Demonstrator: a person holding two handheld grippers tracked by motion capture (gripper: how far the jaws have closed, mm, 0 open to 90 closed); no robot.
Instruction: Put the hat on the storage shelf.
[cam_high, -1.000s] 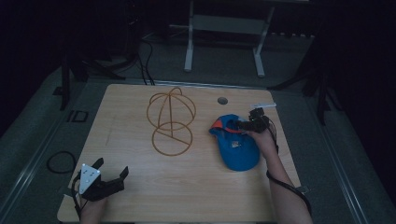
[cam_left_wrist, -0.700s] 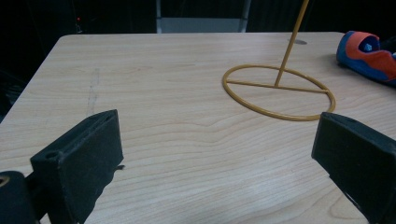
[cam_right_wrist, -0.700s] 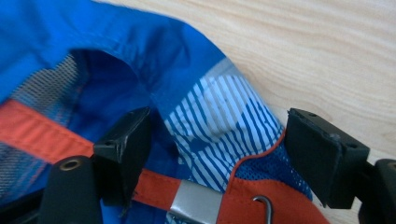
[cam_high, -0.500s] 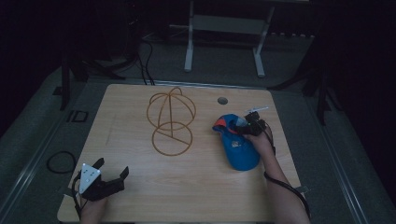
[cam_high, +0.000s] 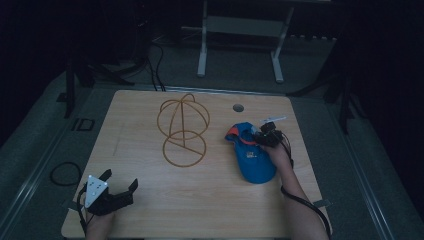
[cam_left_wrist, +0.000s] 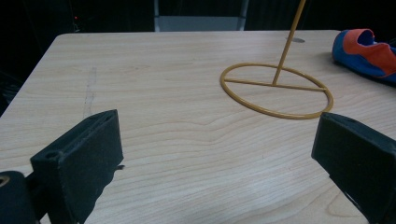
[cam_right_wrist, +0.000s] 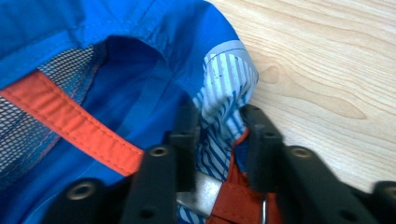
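From the high view, the wooden tabletop (cam_high: 150, 165) carried a yellow wire stand (cam_high: 183, 130) near its middle and a blue cap (cam_high: 252, 155) toward its right side, well apart from each other. The right claw (cam_high: 263, 137) sat at the cap's far end, with the person's forearm (cam_high: 300, 200) reaching in from the bottom edge. The right gripper view gave what the high view could not: the jaws were pressed on a bunched fold of the cap (cam_right_wrist: 140, 84), a blue-and-white striped piece of fabric (cam_right_wrist: 224, 88) pinched between them, with an orange band (cam_right_wrist: 70, 121) and dark mesh lining visible inside the crown. The left claw (cam_high: 117, 187) rested at the near left corner of the tabletop, its grey plate on top. The left gripper view showed its jaws spread wide, nothing between them, and beyond them the stand's ring base (cam_left_wrist: 276, 91) lying flat on the wood with one thin upright rod rising from its crossbar, and the cap's orange-trimmed edge (cam_left_wrist: 369, 46) at the far right. No writing or label could be read on the cap or anywhere else.
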